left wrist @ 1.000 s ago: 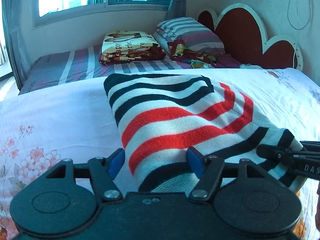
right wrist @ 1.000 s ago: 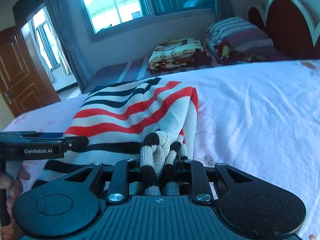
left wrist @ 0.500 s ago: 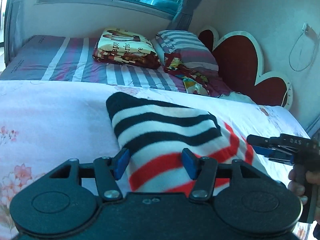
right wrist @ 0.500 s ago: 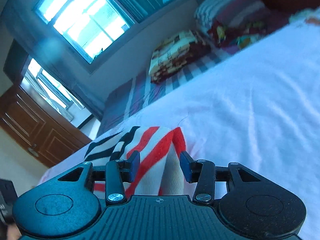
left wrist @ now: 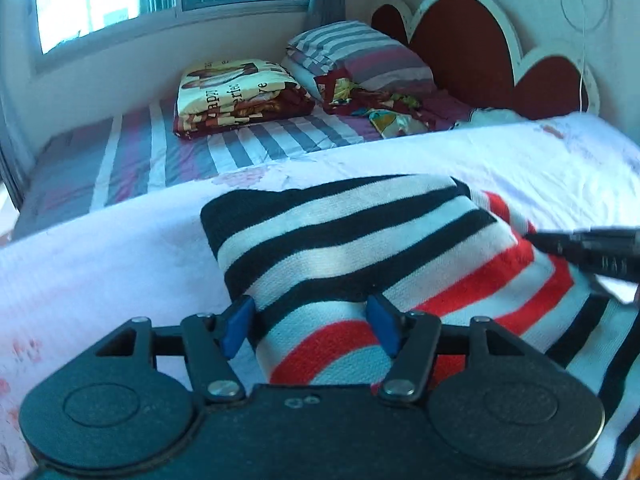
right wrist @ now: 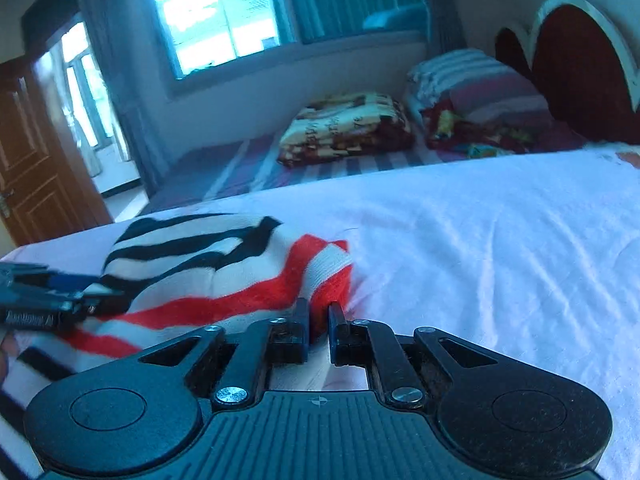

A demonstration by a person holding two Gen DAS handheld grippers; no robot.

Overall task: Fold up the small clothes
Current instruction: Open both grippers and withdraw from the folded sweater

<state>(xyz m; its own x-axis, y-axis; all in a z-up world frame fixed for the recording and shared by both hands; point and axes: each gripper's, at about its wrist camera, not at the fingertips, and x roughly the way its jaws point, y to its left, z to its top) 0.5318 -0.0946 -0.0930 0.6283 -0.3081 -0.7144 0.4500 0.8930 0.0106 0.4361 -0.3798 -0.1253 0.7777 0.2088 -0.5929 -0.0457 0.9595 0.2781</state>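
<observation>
My left gripper [left wrist: 310, 322] is spreading wide over the striped sweater [left wrist: 360, 248] lying on the near bedsheet [right wrist: 480, 240]; my right gripper [right wrist: 319, 316] is pinching its soft, floppy red edge, the best hold.

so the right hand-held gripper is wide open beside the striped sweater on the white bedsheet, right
Not quite. The right wrist view shows the right hand-held gripper nearly shut, pinching the red edge of the striped sweater. The sweater does lie on the white bedsheet.
</observation>
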